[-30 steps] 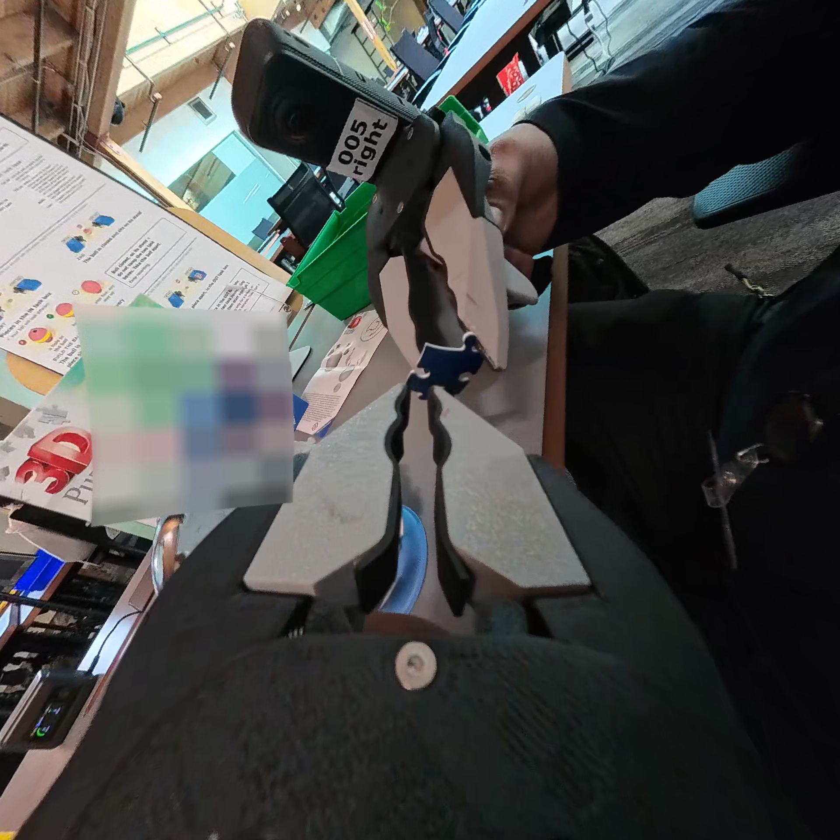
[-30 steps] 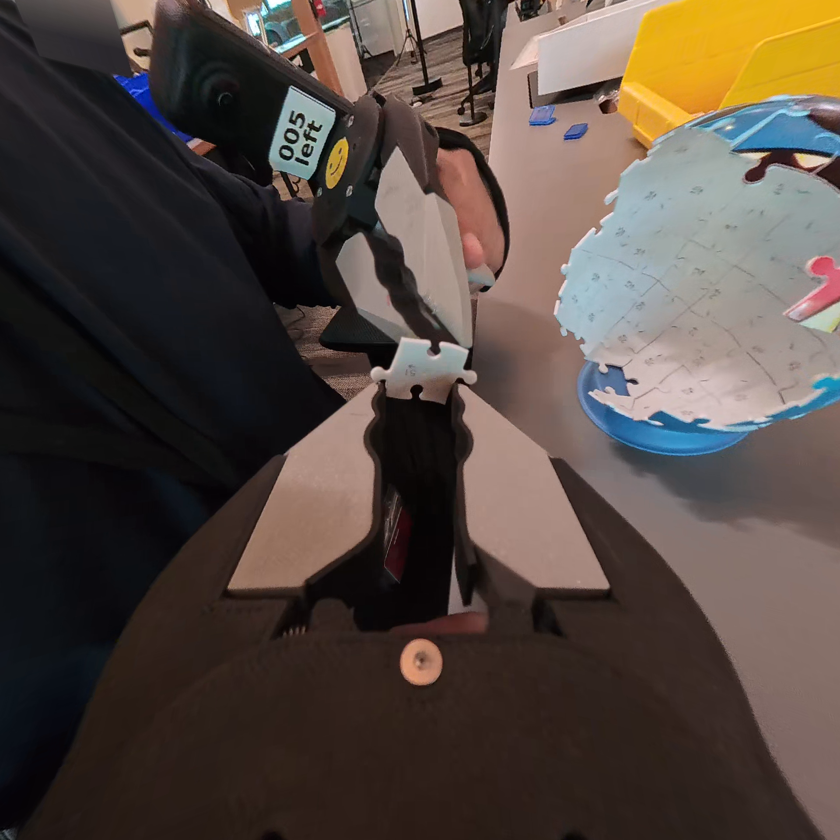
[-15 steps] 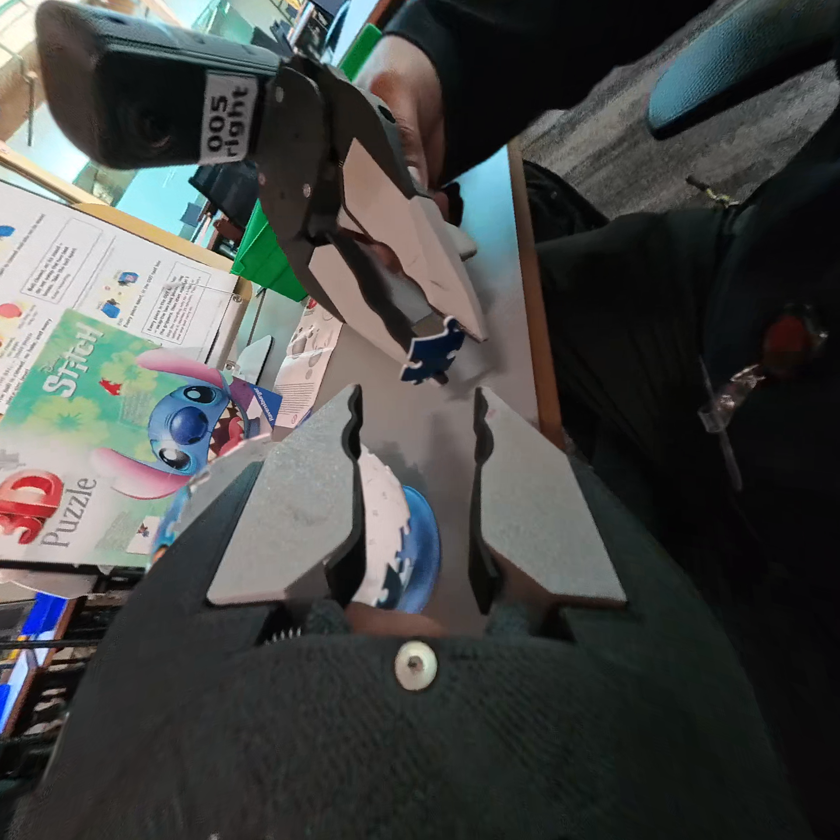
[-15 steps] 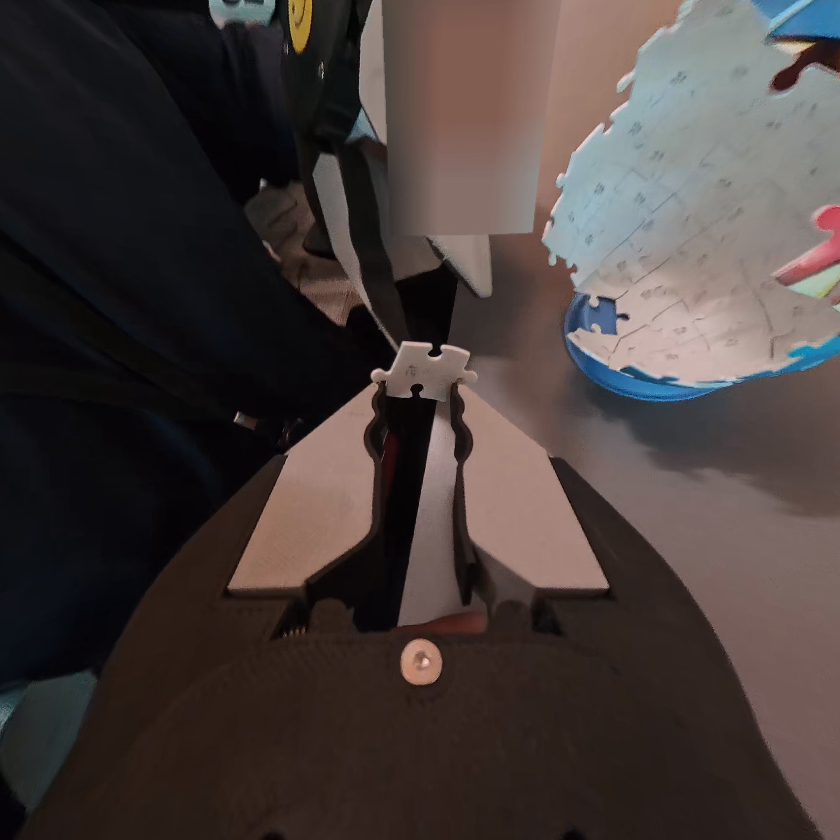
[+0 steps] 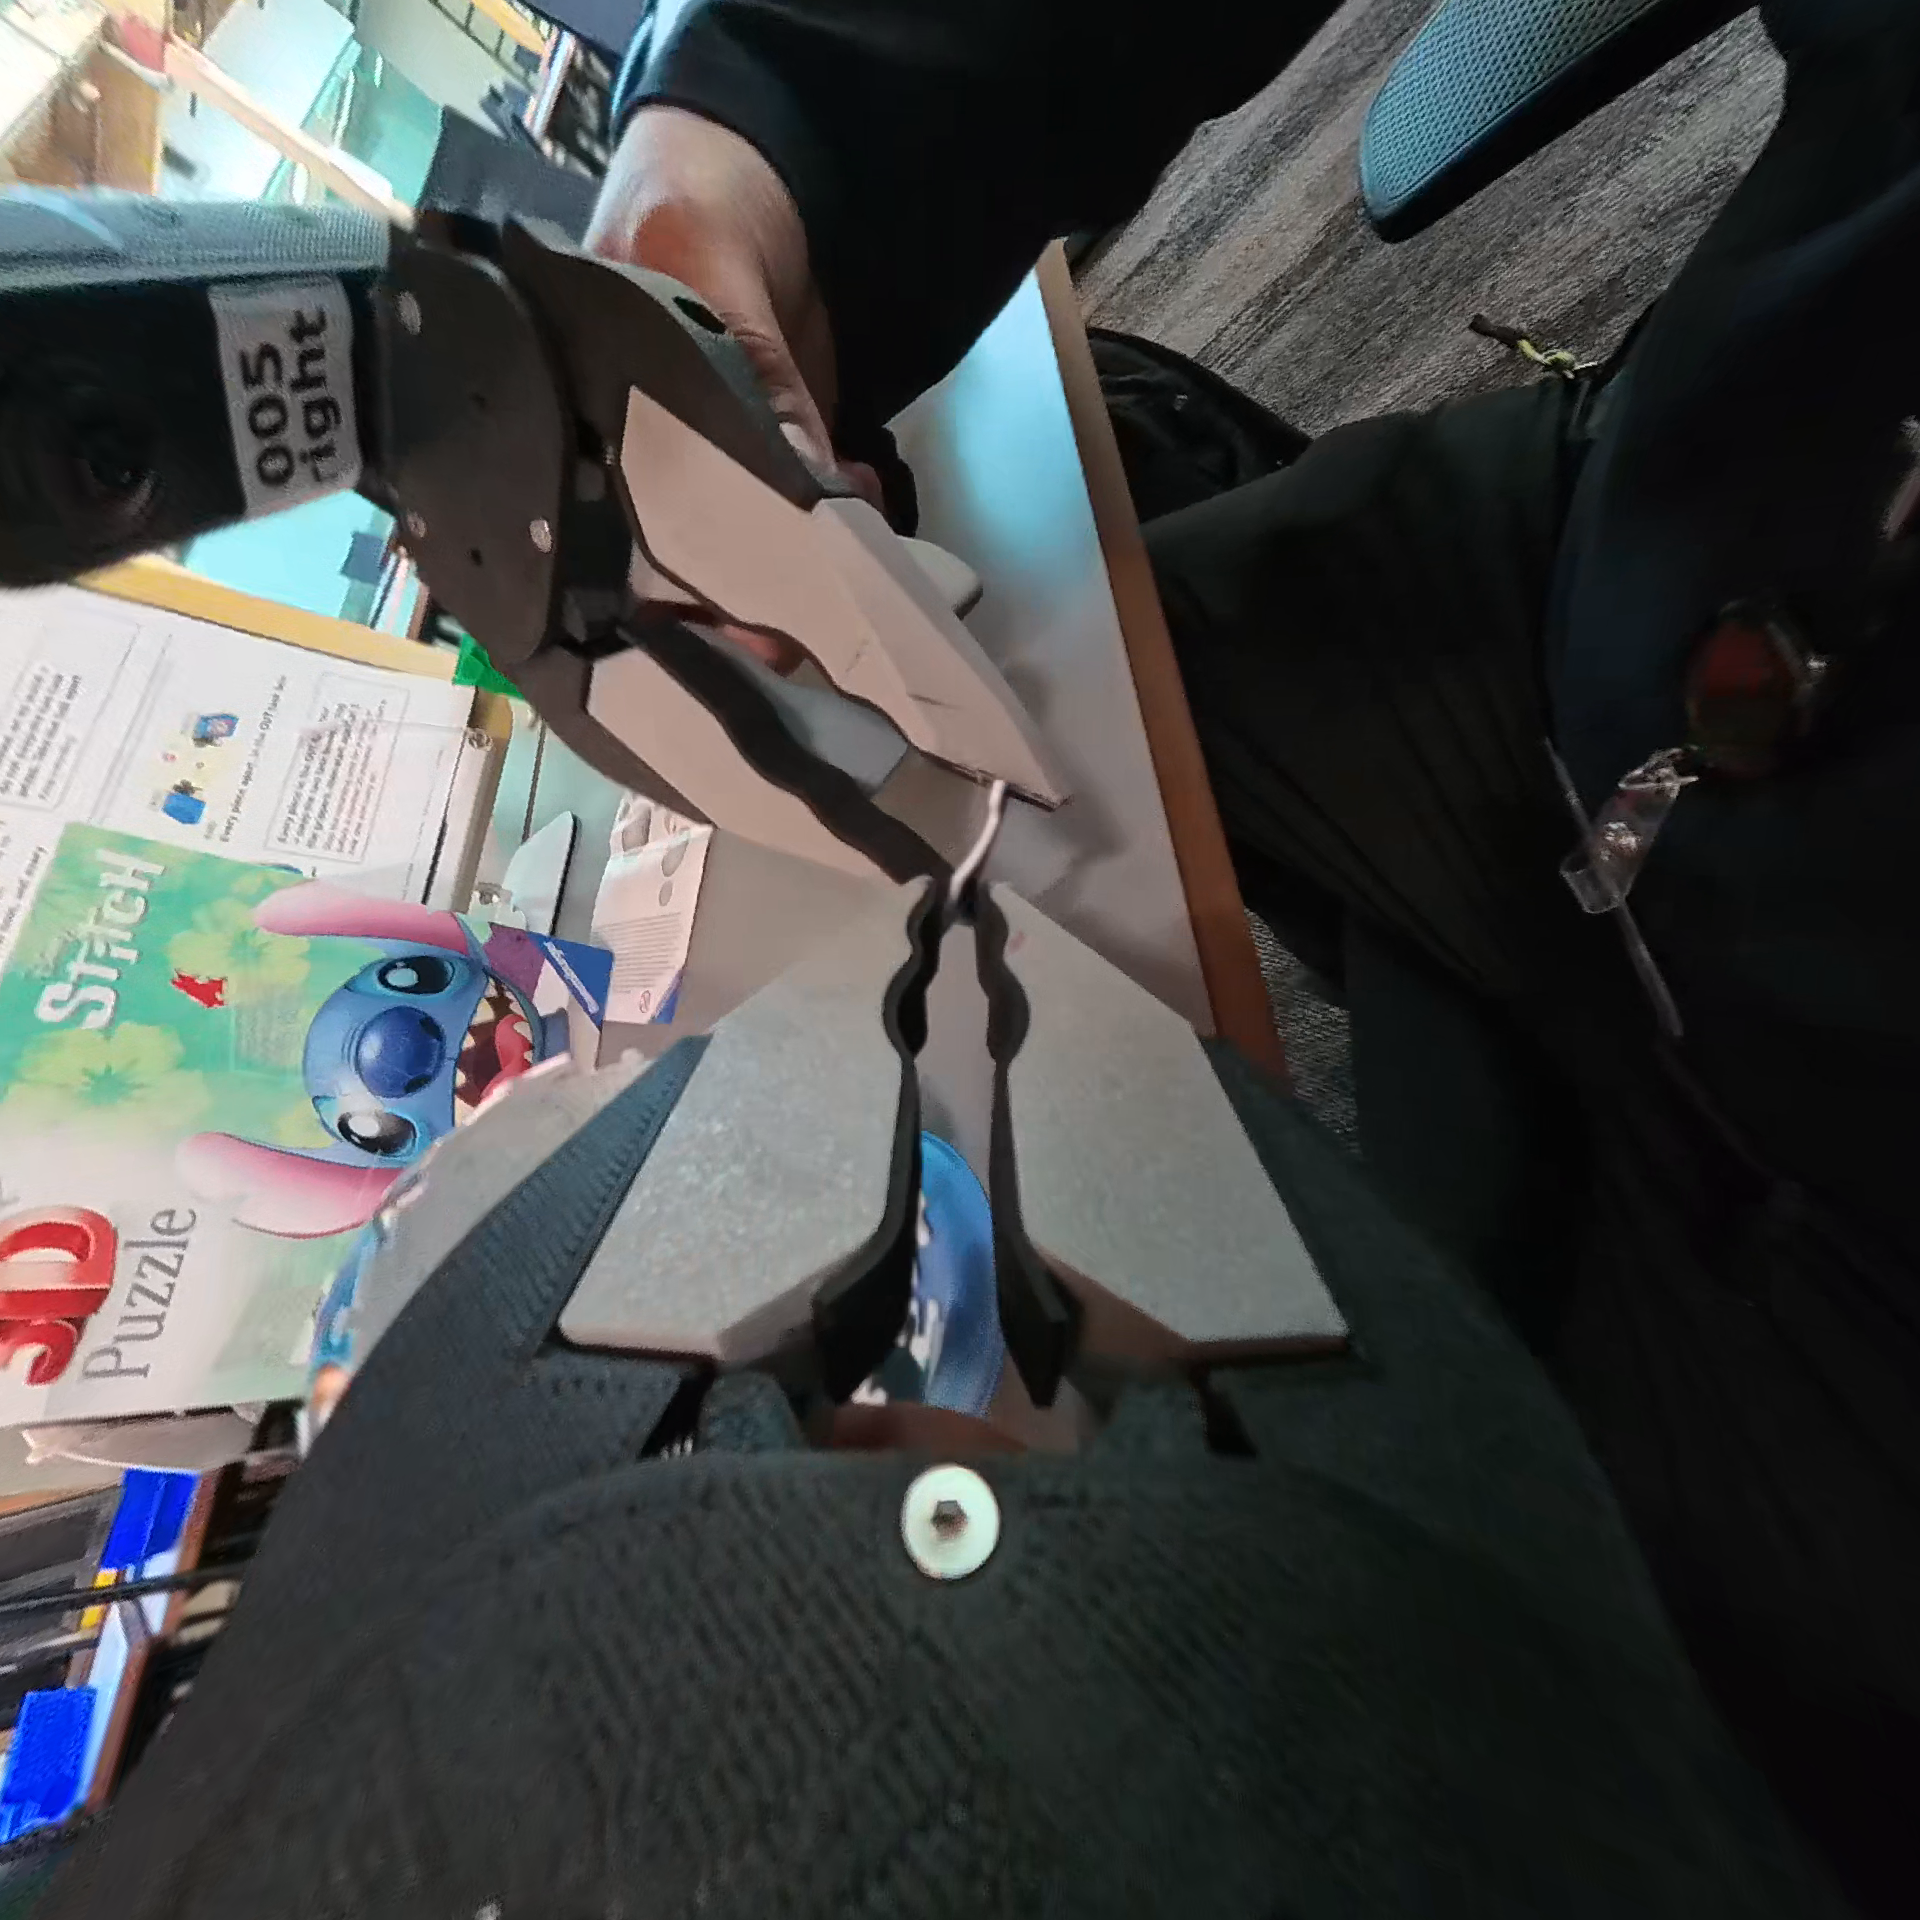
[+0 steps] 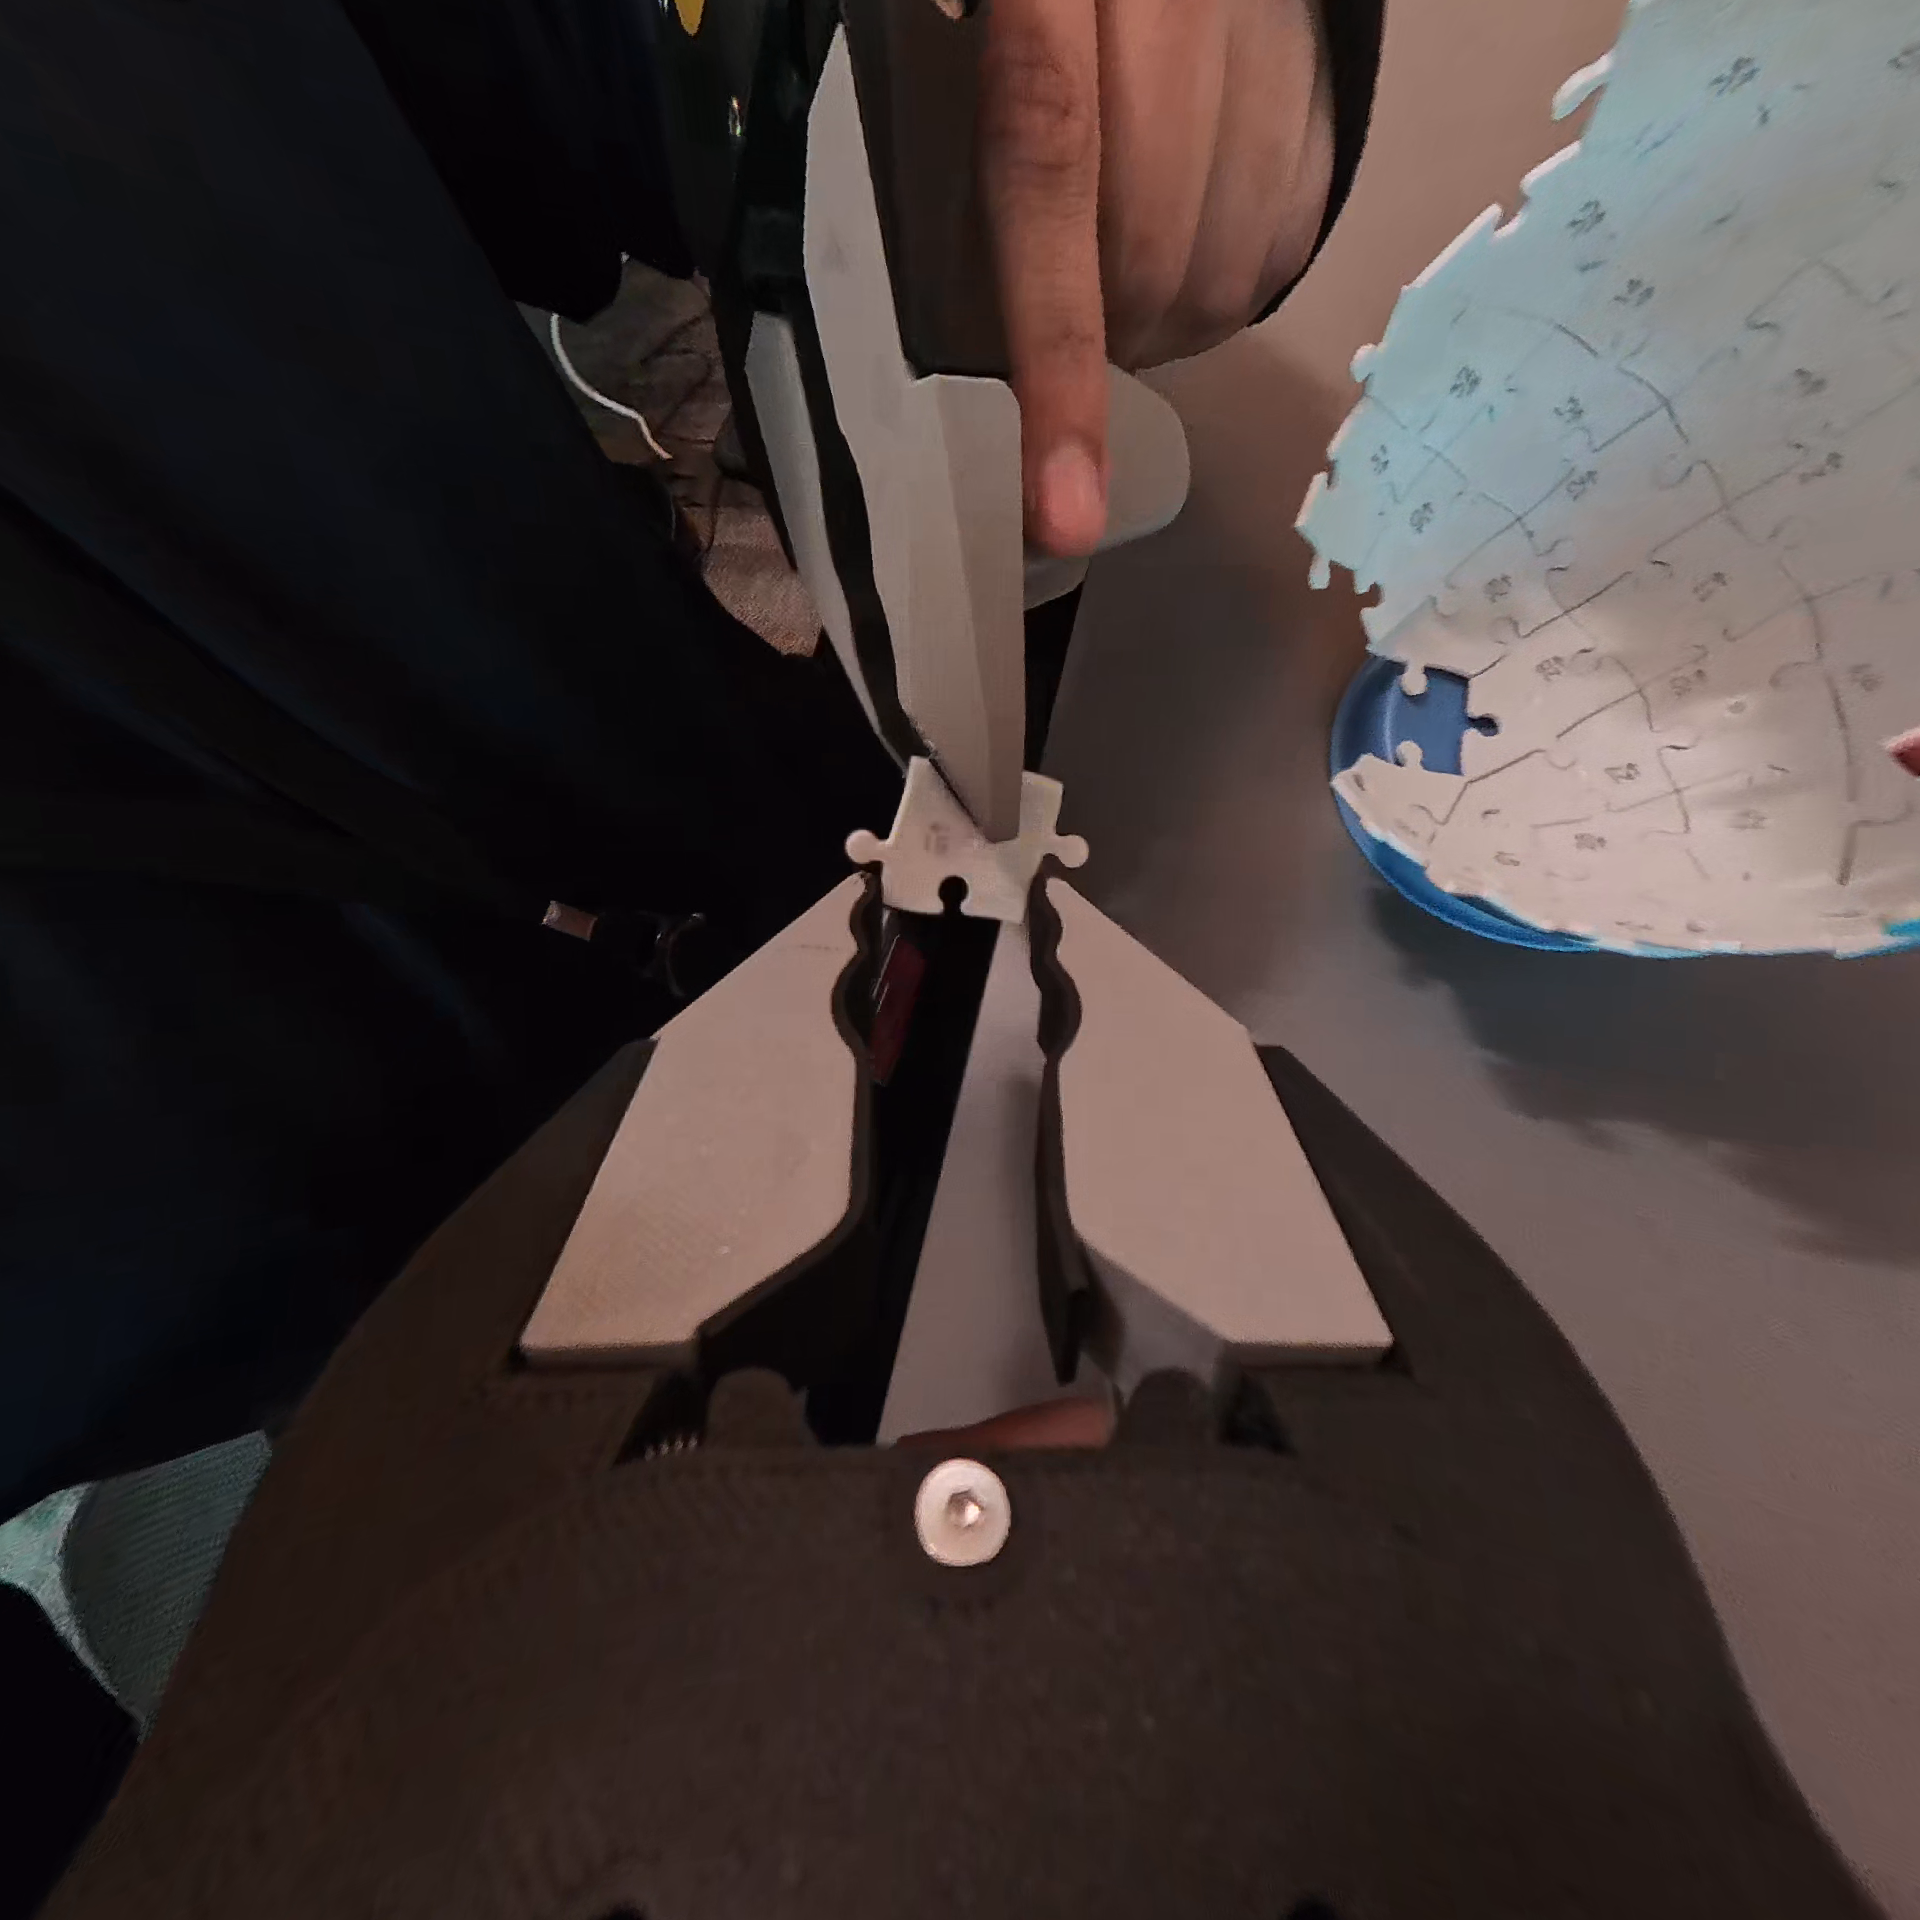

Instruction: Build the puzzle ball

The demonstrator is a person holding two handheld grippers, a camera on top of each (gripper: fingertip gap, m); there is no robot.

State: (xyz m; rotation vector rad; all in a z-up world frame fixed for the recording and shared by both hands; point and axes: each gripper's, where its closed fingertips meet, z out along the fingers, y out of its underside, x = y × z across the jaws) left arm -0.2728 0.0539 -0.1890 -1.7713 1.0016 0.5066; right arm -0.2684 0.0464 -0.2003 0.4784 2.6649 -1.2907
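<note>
A small puzzle piece (image 6: 935, 844), white back towards the right wrist camera, is pinched between both grippers in the air beside the table edge. My right gripper (image 6: 951, 894) is shut on its sides. My left gripper (image 6: 977, 805) comes down from above and is shut on its flat faces. In the left wrist view the piece (image 5: 985, 831) shows edge-on, between my left gripper (image 5: 961, 909) and my right gripper (image 5: 987, 821). The half-built puzzle ball (image 6: 1662, 499) sits to the right, its open white inside showing, on a blue stand (image 6: 1387, 727).
The grey table (image 6: 1351, 1195) runs under the ball; its wooden edge (image 5: 1164, 644) borders a person's dark clothing. The puzzle box (image 5: 187, 1039), an instruction sheet (image 5: 208, 707) and a leaflet (image 5: 655, 904) lie at the left. The blue stand (image 5: 951, 1247) shows between the left fingers. Both grippers' tips are close together, under 4 cm apart.
My left gripper was wide open half a second ago and has now shut on the piece. The right gripper has turned the piece edge-on to the left camera and still holds it.
</note>
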